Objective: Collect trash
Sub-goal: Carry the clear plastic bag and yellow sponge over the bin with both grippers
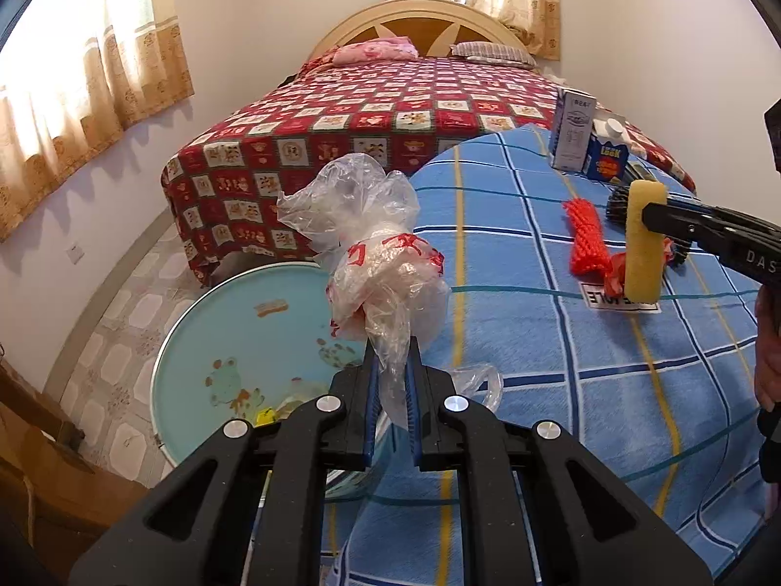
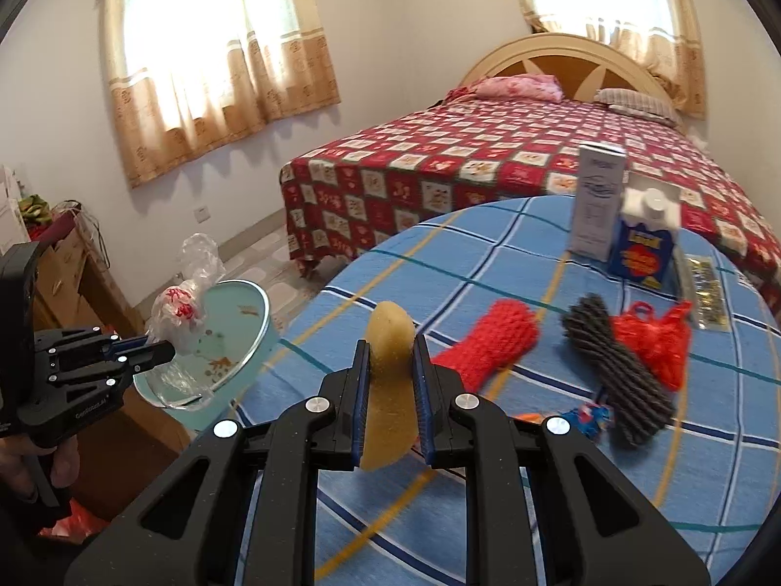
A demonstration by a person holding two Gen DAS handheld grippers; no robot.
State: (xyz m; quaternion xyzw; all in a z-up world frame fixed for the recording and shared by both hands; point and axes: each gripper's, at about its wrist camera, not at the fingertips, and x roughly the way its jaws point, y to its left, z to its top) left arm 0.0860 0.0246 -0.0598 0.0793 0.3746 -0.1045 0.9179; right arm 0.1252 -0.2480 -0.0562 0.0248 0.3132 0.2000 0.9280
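Observation:
My left gripper (image 1: 390,366) is shut on a crumpled clear plastic bag (image 1: 376,254) with red print, held over the edge of the blue checked table (image 1: 561,342), above a light-blue basin (image 1: 234,342). The left gripper also shows in the right wrist view (image 2: 163,349), with the bag (image 2: 180,303) by the basin (image 2: 244,337). My right gripper (image 2: 390,356) is shut on a yellow sponge (image 2: 388,390), held above the table (image 2: 488,488). The right gripper shows in the left wrist view (image 1: 651,217), with the sponge (image 1: 644,244).
On the table lie a red net (image 2: 493,346), a dark scrubber (image 2: 615,371), a red mesh bag (image 2: 654,342), a small blue wrapper (image 2: 585,415), a white carton (image 2: 598,200) and a blue carton (image 2: 644,249). A red-quilted bed (image 2: 488,161) stands behind. A wooden cabinet (image 2: 73,268) is at left.

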